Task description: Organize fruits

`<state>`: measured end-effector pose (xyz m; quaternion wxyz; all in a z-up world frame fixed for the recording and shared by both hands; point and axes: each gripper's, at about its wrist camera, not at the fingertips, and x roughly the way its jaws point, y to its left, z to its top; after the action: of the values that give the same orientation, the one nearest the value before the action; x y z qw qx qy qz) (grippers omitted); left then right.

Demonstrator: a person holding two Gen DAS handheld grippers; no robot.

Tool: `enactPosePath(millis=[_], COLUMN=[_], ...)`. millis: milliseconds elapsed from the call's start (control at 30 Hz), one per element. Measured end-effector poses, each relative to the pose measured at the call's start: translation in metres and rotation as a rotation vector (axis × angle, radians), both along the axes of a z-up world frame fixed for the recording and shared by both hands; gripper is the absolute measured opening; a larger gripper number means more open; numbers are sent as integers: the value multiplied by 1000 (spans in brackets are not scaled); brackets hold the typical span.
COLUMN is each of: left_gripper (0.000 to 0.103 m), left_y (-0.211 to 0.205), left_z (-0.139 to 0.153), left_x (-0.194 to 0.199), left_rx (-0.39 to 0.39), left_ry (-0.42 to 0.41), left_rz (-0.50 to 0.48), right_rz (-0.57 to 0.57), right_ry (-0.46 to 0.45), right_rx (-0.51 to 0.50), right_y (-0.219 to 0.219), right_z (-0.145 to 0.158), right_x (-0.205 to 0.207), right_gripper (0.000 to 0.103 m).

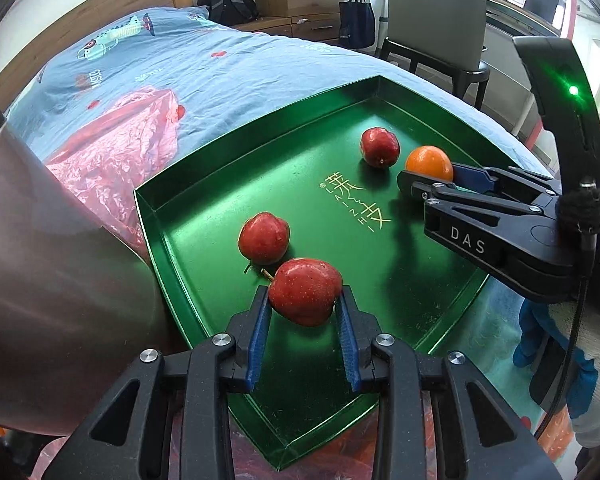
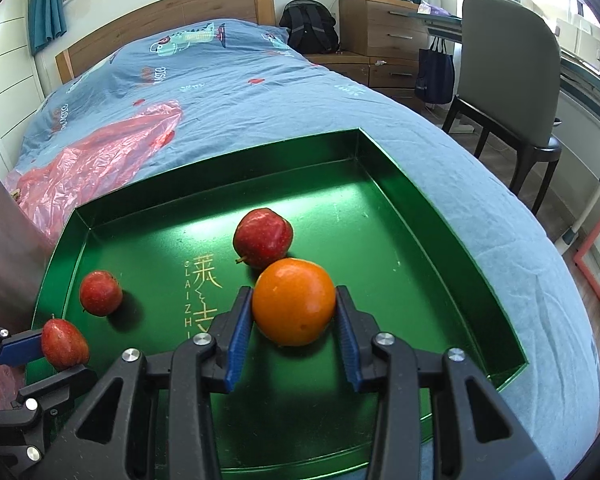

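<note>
Left gripper point(image 1: 303, 300) is pinching a red apple point(image 1: 305, 291), blue pads point(image 1: 260, 332) pressed against both of its sides, and the fruit hangs over the near-left part of the green tray point(image 1: 172, 216). Just beyond its tips, a touch to the left, sits a second apple point(image 1: 264, 237) on the tray floor, close to the held one. Further ahead and to the right, past the gold lettering point(image 1: 356, 200), a third apple point(image 1: 379, 147) lies near the tray's far side.

Over to the right gripper point(image 2: 294, 312): jaws clamped on an orange point(image 2: 294, 301), pads snug on its flanks, above the tray's middle. Directly past its tips is that third apple point(image 2: 263, 237), looking almost in contact with the orange from this angle, though whether they touch I can't tell. Off to its left rests the second apple point(image 2: 100, 293), and lower left the left gripper point(image 2: 52, 356) shows with its apple point(image 2: 65, 343) gripped.

The tray sits on a blue bedspread point(image 2: 260, 92). A pink plastic bag point(image 2: 100, 152) lies crumpled beyond the tray, left of both grippers. A chair point(image 2: 508, 92) stands off to the right of the bed.
</note>
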<state>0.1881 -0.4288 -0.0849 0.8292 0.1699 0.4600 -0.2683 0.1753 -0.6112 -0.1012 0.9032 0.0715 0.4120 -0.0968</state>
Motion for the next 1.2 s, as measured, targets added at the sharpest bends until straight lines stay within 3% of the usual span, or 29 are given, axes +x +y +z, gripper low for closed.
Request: enactPosePath(millis=[233,600,733,800,1200], left_gripper=[28,30,42,43,43], left_y=[1,-1,-1,-1,14], left_z=[-17,-12,-1,5,43], left_x=[8,8,4,1,-29], left_rx=[3,7,3,-4,-54], left_ry=[41,47,7,-4,-71], left_rz=[24,25,18,12,-2], right_rz=[2,-2,-7,-8,-17], right_ry=[-3,1,-8,-15,-61], right_rx=[-6,8,6,8,20], right_y=[0,0,1,1,12], right_z=[-4,-3,4,9,43], right_x=[2,1,-2,-6,-42], right_gripper=[11,12,31,35,44])
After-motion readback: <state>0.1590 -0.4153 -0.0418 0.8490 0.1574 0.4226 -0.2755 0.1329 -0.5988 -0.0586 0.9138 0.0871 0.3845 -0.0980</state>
